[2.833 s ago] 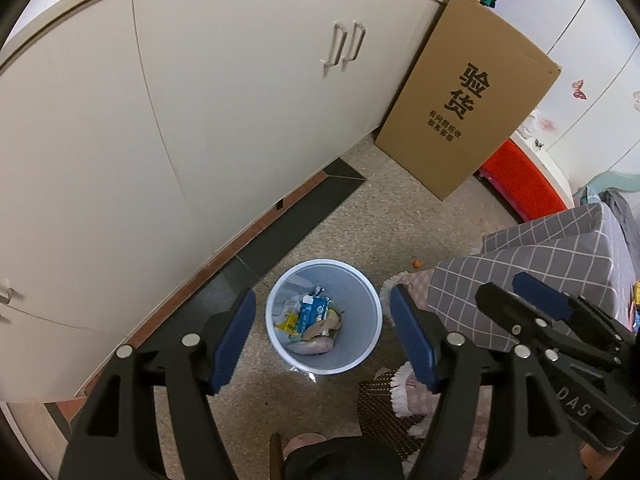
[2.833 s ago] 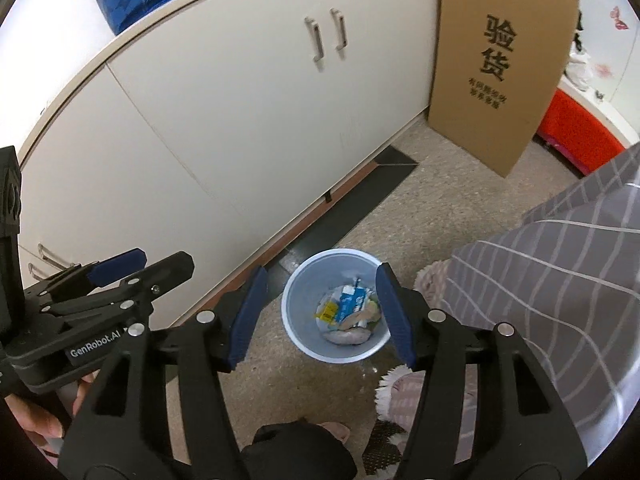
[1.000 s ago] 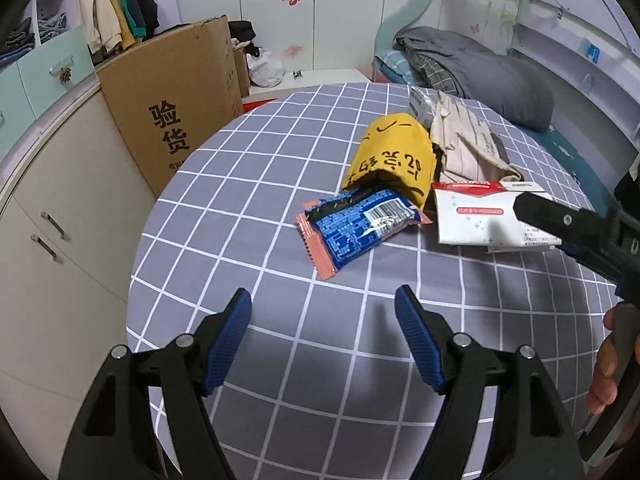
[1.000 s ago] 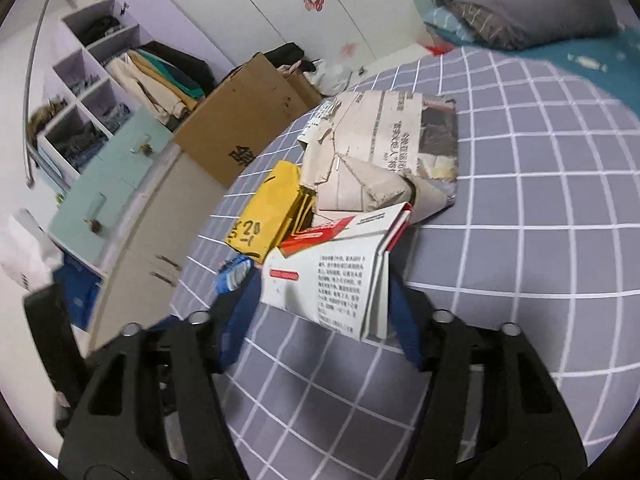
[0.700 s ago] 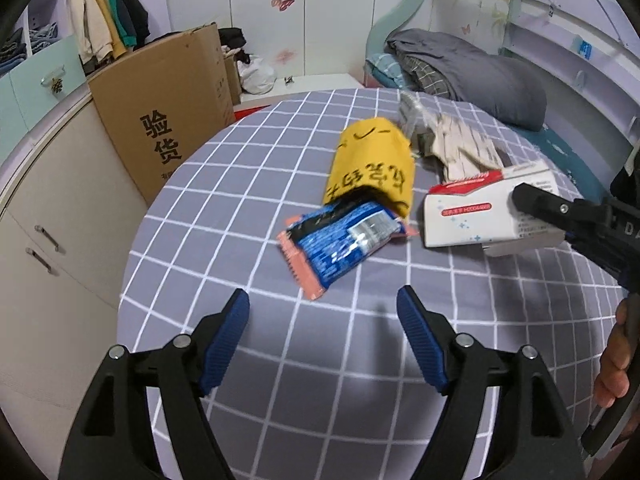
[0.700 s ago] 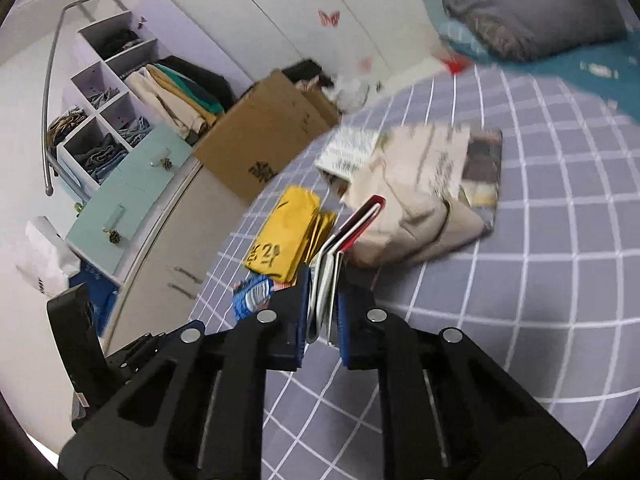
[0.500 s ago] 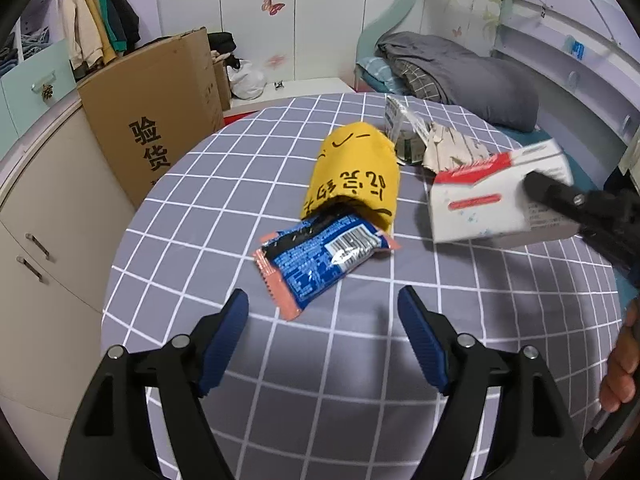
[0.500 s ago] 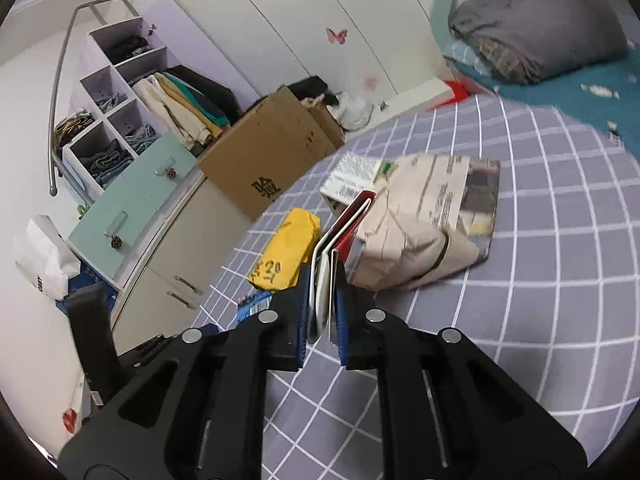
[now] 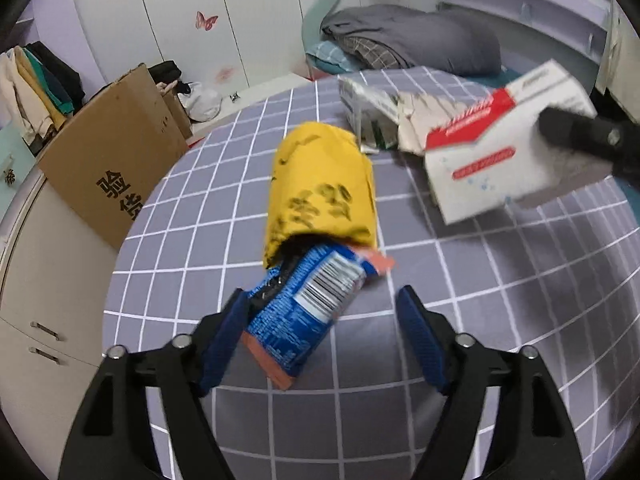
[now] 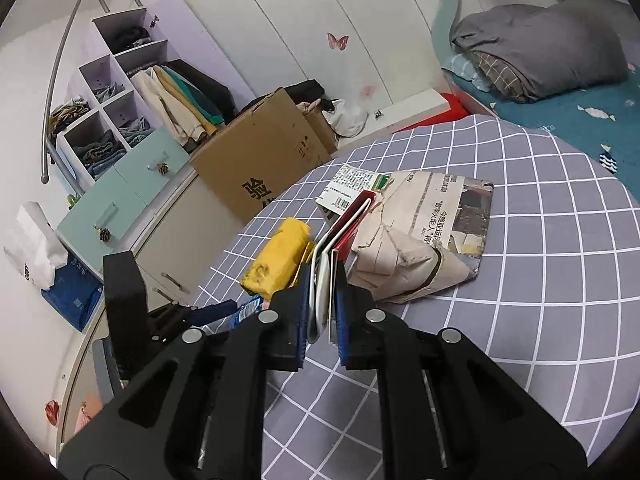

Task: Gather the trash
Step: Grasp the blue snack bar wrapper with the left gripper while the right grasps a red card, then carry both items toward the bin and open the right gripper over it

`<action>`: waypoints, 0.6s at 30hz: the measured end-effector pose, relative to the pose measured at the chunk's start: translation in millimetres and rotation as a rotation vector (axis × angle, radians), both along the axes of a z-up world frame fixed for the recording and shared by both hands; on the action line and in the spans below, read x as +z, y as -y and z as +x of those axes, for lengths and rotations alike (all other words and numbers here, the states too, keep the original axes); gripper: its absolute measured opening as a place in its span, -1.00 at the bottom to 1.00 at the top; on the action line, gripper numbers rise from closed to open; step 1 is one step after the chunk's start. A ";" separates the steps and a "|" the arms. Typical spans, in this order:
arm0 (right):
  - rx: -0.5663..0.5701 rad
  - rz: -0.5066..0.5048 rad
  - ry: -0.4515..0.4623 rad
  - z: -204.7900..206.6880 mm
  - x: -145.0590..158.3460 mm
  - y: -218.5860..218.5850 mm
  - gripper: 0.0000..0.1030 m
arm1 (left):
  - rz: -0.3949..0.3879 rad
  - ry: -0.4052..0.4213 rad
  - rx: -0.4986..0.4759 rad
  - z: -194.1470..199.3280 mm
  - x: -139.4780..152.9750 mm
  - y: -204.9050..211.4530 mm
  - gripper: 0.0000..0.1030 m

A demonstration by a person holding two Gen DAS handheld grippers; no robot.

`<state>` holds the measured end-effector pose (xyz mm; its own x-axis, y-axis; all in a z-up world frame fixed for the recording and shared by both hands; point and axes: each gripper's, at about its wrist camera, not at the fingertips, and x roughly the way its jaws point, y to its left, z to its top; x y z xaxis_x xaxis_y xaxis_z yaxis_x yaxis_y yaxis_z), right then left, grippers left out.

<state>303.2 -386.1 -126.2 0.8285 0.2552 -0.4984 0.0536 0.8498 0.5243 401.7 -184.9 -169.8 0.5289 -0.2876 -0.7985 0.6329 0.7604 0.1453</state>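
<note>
A blue snack wrapper [image 9: 308, 312] lies on the grey checked cover, its top end tucked under a yellow bag [image 9: 320, 188]. My left gripper [image 9: 320, 332] straddles the wrapper with its jaws closing. The left pad is at the wrapper's edge and the right pad stands clear of it. My right gripper [image 10: 322, 300] is shut on a flattened white and red carton [image 10: 348, 224] and holds it above the cover. In the left wrist view the carton [image 9: 500, 160] hangs at the right. A folded newspaper bundle [image 10: 420, 240] lies behind it.
The checked cover [image 9: 500, 320] spreads over the bed. A large brown cardboard box [image 9: 112, 160] leans on white cabinets at the left. A grey duvet [image 9: 412, 36] lies at the head of the bed. Open shelves with clothes [image 10: 120, 120] stand beyond.
My left gripper has come forward and down, so the blue wrapper now lies between its narrowing jaws. My right gripper has shut on the carton and lifted it off the cover.
</note>
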 end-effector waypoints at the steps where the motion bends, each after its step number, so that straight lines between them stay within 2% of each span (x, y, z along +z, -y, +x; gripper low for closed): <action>1: 0.002 -0.005 0.001 -0.5 0.9 -1.1 -0.78 | -0.015 -0.008 0.002 -0.2 1.0 -1.3 0.03; 2: 0.003 -0.008 0.000 -0.8 1.5 -2.1 -0.78 | -0.030 -0.010 0.009 -1.0 2.0 -3.6 -0.22; 4: 0.002 -0.012 -0.001 -2.2 2.0 -3.7 -0.78 | -0.069 -0.038 0.018 -0.9 3.7 -10.7 -0.23; 7: 0.000 -0.015 0.000 -5.6 4.1 -8.1 -0.78 | -0.081 -0.019 0.015 -12.3 6.1 -14.8 -0.31; 10: 0.002 -0.020 0.011 -10.5 9.6 -13.7 -0.78 | -0.166 -0.027 0.036 -24.3 15.4 -25.9 -0.60; 12: 0.007 -0.029 0.025 -14.8 16.8 -21.5 -0.78 | -0.228 -0.048 0.070 -29.0 22.3 -37.8 -0.64; 16: 0.025 -0.040 0.047 -21.5 28.3 -33.8 -0.78 | -0.264 -0.043 0.135 -36.9 28.9 -56.9 -0.69; 18: 0.040 -0.047 0.058 -24.9 34.2 -43.6 -0.78 | -0.320 -0.044 0.163 -43.6 35.1 -72.8 -0.70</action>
<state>278.2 -342.5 -91.9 0.8458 0.2663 -0.4622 -0.0102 0.8744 0.4851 358.0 -112.0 -134.7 0.5552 -0.4415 -0.7049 0.4999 0.8545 -0.1414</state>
